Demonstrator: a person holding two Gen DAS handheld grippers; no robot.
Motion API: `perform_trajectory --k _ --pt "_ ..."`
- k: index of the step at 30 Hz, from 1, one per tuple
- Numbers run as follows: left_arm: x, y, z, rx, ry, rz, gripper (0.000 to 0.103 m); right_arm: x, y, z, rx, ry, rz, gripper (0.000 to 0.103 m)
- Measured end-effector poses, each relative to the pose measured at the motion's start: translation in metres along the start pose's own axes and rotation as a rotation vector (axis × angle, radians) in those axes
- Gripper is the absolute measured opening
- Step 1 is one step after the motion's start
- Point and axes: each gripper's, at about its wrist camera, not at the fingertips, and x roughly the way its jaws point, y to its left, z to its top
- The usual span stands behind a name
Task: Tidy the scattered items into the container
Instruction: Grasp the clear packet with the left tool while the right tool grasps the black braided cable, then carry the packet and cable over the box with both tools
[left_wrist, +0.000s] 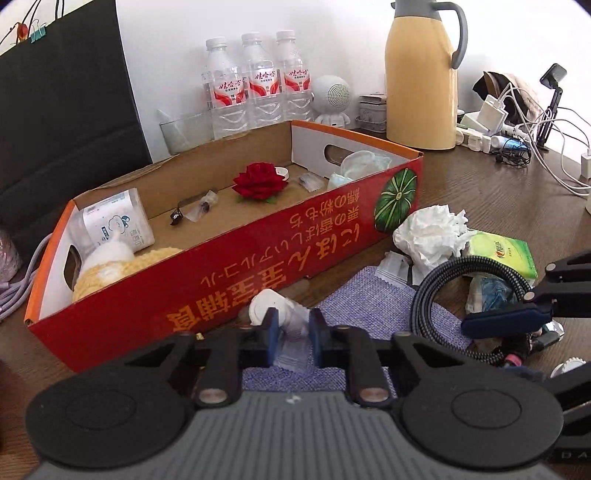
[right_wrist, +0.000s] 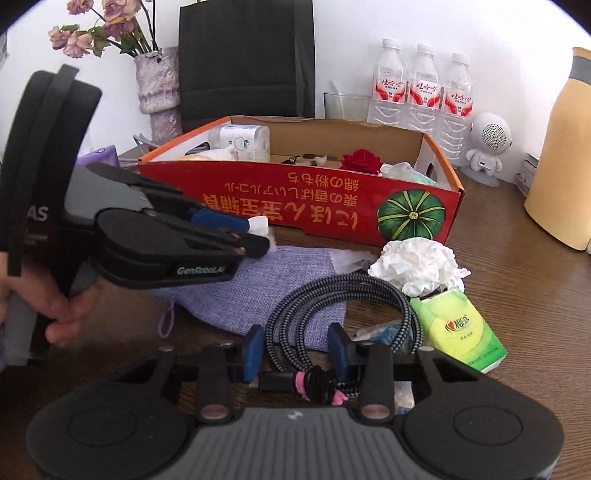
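The red cardboard box (left_wrist: 236, 258) holds a red rose (left_wrist: 260, 181), a tissue pack (left_wrist: 118, 221), yarn and small packets. My left gripper (left_wrist: 293, 326) is shut on a small clear plastic bottle with a white cap (left_wrist: 271, 308), held just in front of the box's near wall; it also shows in the right wrist view (right_wrist: 255, 230). My right gripper (right_wrist: 299, 349) is open, its fingers on either side of the braided black cable coil (right_wrist: 332, 295). A crumpled white tissue (right_wrist: 415, 266), a green tissue pack (right_wrist: 458, 336) and a purple cloth pouch (right_wrist: 258, 291) lie on the table.
Behind the box stand three water bottles (left_wrist: 255, 81), a glass (left_wrist: 183, 129), a white robot speaker (left_wrist: 332, 99), a yellow thermos jug (left_wrist: 421, 74) and a black bag (left_wrist: 62, 92). Chargers and white cables (left_wrist: 535, 133) lie at the right. A vase with dried flowers (right_wrist: 159, 88) stands at the left.
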Motion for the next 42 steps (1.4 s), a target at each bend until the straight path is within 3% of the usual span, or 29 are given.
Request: perform_trajectory --k 1,6,13,19,22,27,33,42 --pt "-0.002 -0.001 0.0 0.003 -0.004 0.008 0.016 0.0 0.002 0.001 -0.017 0.004 -0.001 0.02" --pt "-0.037 -0.001 0.002 -0.045 -0.088 0.054 0.015 -0.005 0.004 0.002 -0.028 -0.019 -0.003 0.017" --pt "-0.129 -0.004 0.002 -0.134 -0.297 0.138 0.015 -0.072 0.013 0.011 -0.047 -0.229 -0.044 0.016" --pt "-0.189 -0.031 -0.035 -0.235 -0.393 0.25 0.015 -0.117 0.023 -0.005 -0.008 -0.343 -0.035 0.016" --pt "-0.201 -0.038 -0.056 -0.296 -0.373 0.223 0.015 -0.133 0.028 -0.024 0.028 -0.363 -0.022 0.016" --pt "-0.209 -0.05 -0.076 -0.339 -0.32 0.237 0.015 -0.15 0.03 -0.054 0.061 -0.35 0.002 0.016" --pt "-0.216 -0.075 -0.087 -0.313 -0.287 0.259 0.015 -0.161 0.023 -0.081 0.096 -0.356 0.016 0.016" --pt "-0.21 -0.086 -0.074 -0.297 -0.288 0.3 0.015 -0.16 0.005 -0.086 0.096 -0.372 0.035 0.016"
